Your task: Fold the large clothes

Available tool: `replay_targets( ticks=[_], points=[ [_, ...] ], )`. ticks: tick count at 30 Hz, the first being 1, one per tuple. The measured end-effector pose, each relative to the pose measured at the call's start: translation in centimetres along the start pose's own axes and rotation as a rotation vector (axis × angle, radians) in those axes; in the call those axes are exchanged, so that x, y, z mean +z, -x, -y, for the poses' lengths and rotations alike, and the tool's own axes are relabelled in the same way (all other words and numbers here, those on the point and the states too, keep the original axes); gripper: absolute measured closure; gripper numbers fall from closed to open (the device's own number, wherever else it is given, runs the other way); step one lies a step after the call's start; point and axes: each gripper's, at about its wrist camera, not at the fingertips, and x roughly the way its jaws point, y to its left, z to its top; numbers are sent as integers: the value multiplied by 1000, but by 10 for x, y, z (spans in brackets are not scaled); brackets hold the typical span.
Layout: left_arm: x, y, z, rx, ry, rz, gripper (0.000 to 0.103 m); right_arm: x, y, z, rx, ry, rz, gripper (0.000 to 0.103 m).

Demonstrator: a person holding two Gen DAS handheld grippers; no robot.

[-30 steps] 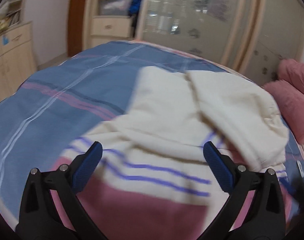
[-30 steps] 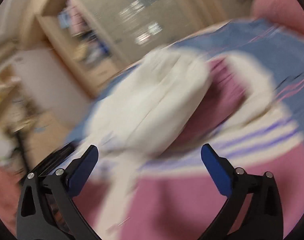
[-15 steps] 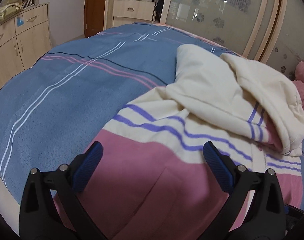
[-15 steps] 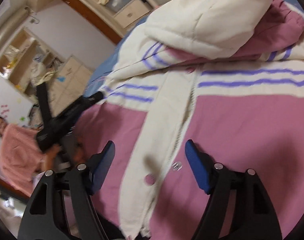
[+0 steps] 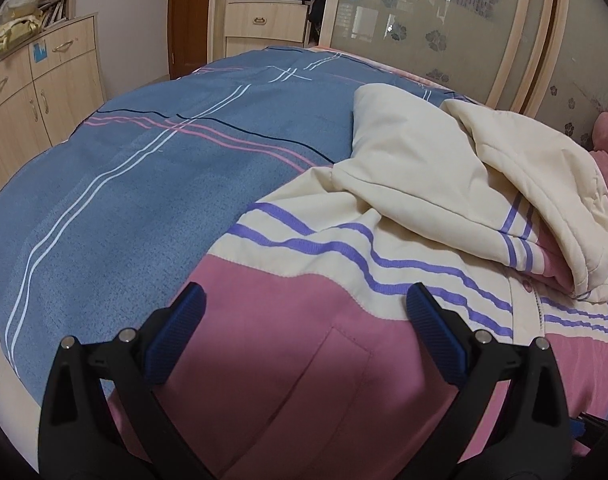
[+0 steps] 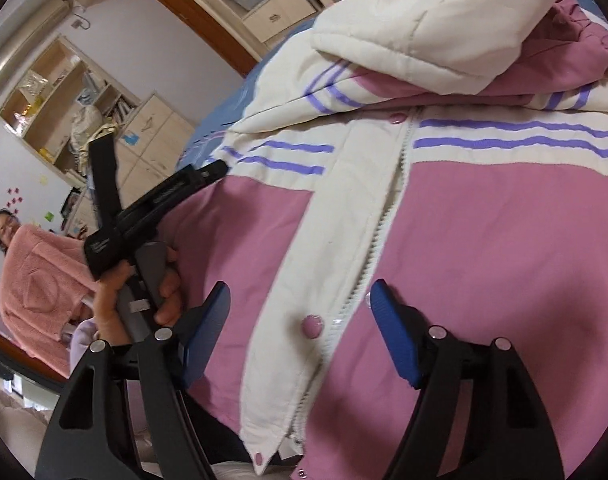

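Left wrist view: both tools (image 5: 304, 314) (image 6: 300, 306) gape empty, seemingly just above the jacket (image 5: 288, 344)

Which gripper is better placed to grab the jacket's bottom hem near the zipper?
Right. The right gripper is open, straddling the zipper close to the hem. The left gripper, also open, sits over the pink side panel of the jacket.
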Motion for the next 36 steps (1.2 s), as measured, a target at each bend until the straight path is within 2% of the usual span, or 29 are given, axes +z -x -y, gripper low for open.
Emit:
replay_targets(
  ticks=[4,7,9,11,15,16,17,18,19,23,26,31,36],
  points=[
    [-1,2,0,0,-6,-1,2,-9,-14,-4,-18,-17,-17,28],
    [-4,1,1,13,-17,11,2,-17,-23,-5,17,-20,2,27],
    [-5,-2,4,36,-38,7,2,-19,-30,-6,6,-16,22,25],
    [-7,-4,8,65,-66,-2,2,-18,-32,-8,38,-7,46,17],
    [-5,-7,12,108,-71,-33,2,-10,-39,-13,94,-1,74,17],
    [-5,-6,12,116,-61,-40,2,-9,-39,-13,113,-8,80,25],
    [-4,-6,12,122,-56,-44,2,-8,-39,-12,128,-18,82,40],
    [-4,-5,13,130,-50,-49,2,-7,-39,-10,129,-31,83,47],
    [-3,-4,13,133,-45,-51,2,-7,-38,-7,122,-42,84,60],
    [-4,1,12,126,-9,-60,2,-9,-29,10,178,-125,118,81],
    [-4,3,13,112,2,-62,2,-9,-17,5,144,-101,157,85],
    [-7,9,16,69,-2,-64,2,-5,-7,5,97,-113,176,85],
    [-17,6,19,73,-49,-62,2,-8,-20,13,41,-128,102,84]
  ],
)
